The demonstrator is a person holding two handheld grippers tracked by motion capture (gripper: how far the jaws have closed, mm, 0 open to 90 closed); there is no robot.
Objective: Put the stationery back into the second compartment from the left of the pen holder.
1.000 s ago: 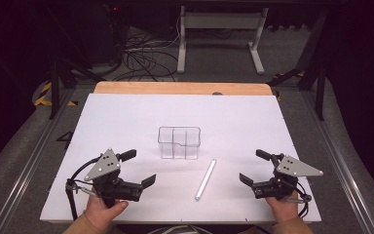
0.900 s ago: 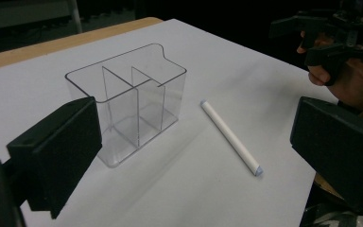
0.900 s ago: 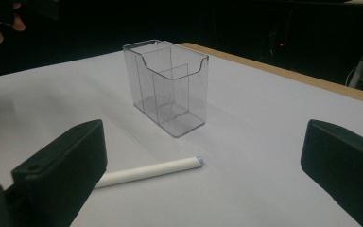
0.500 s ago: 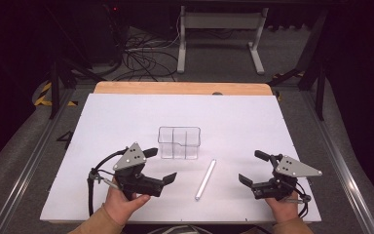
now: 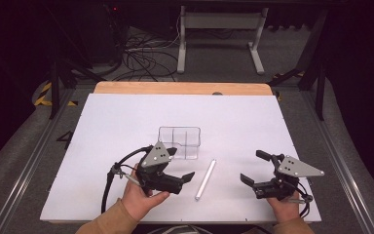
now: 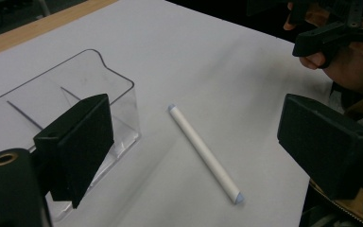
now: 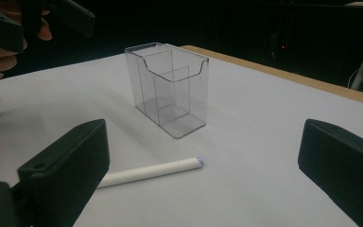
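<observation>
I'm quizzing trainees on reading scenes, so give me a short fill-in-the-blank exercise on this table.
1. The white stick lies flat on the white table, between the two ____.
2. The container beyond the stick is made of clear ____.
3. The left gripper has its jaws apart, with ____ between them.
4. The container stands upright and holds ____.

Missing words: grippers; plastic; nothing; nothing

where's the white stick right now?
High view: the thin white stick lies flat on the white table sheet, between the left gripper and right gripper, just front-right of the clear plastic divided box.
</observation>
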